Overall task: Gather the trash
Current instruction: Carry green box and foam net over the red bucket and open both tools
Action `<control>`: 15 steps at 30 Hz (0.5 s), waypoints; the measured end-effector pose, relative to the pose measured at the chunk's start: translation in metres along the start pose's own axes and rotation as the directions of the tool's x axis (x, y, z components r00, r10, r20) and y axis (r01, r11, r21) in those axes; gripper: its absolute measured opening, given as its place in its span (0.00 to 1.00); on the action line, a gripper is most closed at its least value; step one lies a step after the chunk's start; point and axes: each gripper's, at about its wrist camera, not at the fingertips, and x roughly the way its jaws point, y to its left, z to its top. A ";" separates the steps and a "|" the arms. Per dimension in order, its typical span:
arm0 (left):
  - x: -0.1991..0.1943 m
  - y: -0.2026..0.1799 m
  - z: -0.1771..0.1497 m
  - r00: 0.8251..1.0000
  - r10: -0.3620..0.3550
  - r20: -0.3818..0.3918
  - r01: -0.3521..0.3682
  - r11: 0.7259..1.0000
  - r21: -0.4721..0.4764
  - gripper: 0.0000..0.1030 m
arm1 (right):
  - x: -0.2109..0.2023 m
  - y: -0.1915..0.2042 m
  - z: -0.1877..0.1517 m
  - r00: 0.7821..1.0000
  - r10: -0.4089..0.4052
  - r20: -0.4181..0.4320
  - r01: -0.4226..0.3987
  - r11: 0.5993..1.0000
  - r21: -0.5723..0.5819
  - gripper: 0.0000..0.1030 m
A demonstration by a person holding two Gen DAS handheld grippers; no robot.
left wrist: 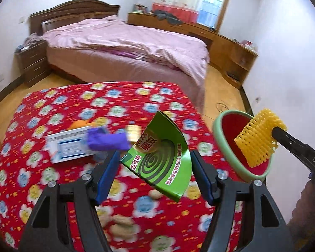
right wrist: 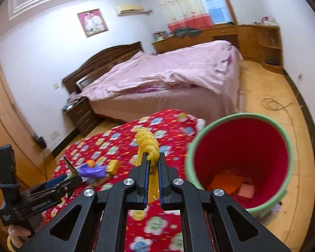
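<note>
One yellow foam net (right wrist: 146,141), crumpled, green box (left wrist: 159,157)

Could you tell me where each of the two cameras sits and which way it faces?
Left wrist: on the left gripper, looking down over the red floral table toward the bed; its jaws hold a green box, and the right gripper's tip shows.
Right wrist: on the right gripper, shut on yellow foam netting, facing the red bin; the left gripper and a hand show.
Shared: table, bed, bin, netting.
</note>
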 end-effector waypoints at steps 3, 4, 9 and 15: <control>0.010 -0.027 0.003 1.000 -0.026 -0.011 0.026 0.999 0.046 0.67 | -0.005 -0.020 0.001 0.999 -0.043 0.010 0.043 0.999 0.022 0.07; 0.014 -0.035 0.004 0.999 -0.035 -0.014 0.036 0.997 0.061 0.67 | -0.006 -0.025 0.001 0.999 -0.053 0.011 0.052 0.998 0.029 0.07; 0.037 -0.076 0.004 0.996 -0.077 -0.034 0.081 0.989 0.126 0.67 | -0.007 -0.057 -0.002 0.994 -0.105 0.007 0.104 0.992 0.069 0.07; 0.068 -0.119 0.004 0.988 -0.136 -0.073 0.147 0.974 0.173 0.67 | -0.002 -0.090 -0.006 0.987 -0.162 -0.007 0.162 0.980 0.116 0.07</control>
